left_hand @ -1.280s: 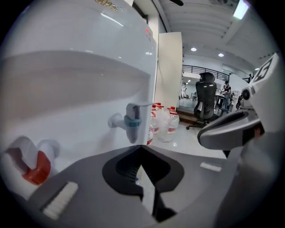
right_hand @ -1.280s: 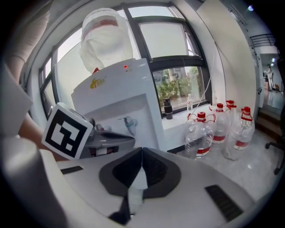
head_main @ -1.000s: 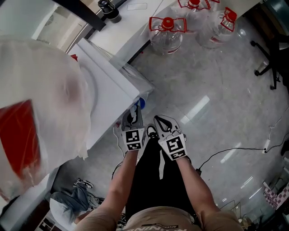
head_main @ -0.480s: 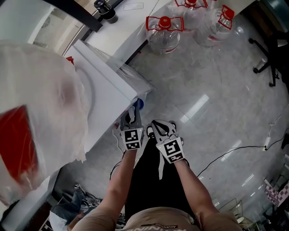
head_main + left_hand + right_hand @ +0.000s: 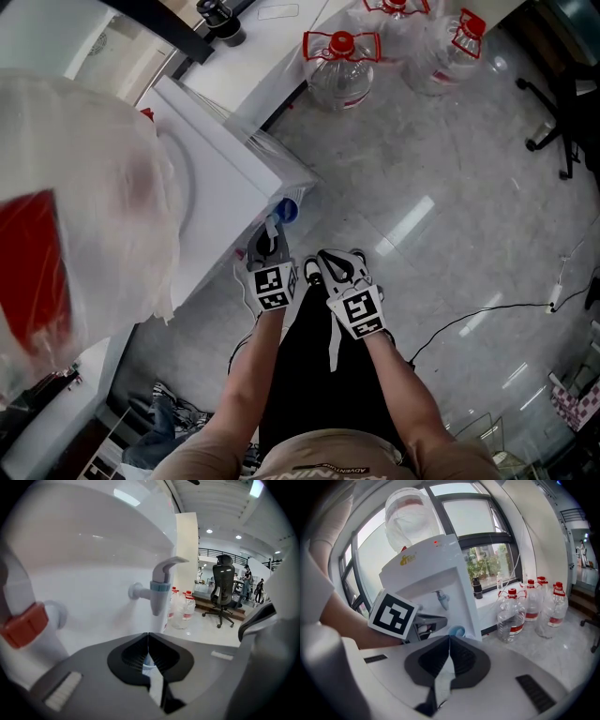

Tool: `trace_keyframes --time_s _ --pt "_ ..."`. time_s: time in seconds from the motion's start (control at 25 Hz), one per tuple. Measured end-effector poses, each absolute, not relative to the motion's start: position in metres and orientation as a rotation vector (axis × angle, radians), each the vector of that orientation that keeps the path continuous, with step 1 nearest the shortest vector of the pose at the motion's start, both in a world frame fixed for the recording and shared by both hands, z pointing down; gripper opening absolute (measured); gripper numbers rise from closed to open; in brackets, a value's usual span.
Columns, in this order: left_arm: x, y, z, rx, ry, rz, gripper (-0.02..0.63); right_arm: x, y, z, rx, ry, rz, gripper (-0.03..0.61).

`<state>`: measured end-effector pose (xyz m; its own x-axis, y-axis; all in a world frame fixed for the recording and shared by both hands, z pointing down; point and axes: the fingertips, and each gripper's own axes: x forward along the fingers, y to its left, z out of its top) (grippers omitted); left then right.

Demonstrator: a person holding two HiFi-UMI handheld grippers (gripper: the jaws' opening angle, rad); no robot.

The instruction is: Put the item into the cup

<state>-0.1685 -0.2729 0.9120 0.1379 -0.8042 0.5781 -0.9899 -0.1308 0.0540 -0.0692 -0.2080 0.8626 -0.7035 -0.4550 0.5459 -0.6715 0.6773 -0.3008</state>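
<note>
Your left gripper (image 5: 272, 234) is closed on the small blue cup (image 5: 287, 210). In the left gripper view its jaws meet at the tips, and the cup's pale blue wall shows in the gap just behind them. The cup sticks out past the tips, up against the front corner of the white water dispenser (image 5: 225, 178). In that view the blue-collared tap (image 5: 159, 592) is straight ahead of the jaws and just above them. The red-capped tap (image 5: 26, 623) is off to their left.

Your right gripper (image 5: 328, 261) is just beside the left one, on its right and slightly further back. Its jaws are pressed together at the tips. A pale scrap shows in the gap behind them, and I cannot tell whether that is the item or the floor beyond. From the right gripper view, the cup (image 5: 457, 631) is directly ahead of the closed tips. Clear water bottles (image 5: 511, 616) with red caps stand on the floor, well off to the right.
</note>
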Motion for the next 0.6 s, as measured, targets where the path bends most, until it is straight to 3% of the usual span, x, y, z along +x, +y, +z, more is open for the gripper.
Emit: trace_keyframes --time_s 0.32,0.6 --pt "-0.141 -0.241 0.896 2.015 -1.620 0.579 0.008 -0.064 -0.194 0.841 0.855 -2.483 0.648 0.012" --pt "-0.114 -0.206 0.818 2.116 -1.527 0.563 0.008 -0.047 -0.180 0.787 0.795 -2.522 0.592 0.012"
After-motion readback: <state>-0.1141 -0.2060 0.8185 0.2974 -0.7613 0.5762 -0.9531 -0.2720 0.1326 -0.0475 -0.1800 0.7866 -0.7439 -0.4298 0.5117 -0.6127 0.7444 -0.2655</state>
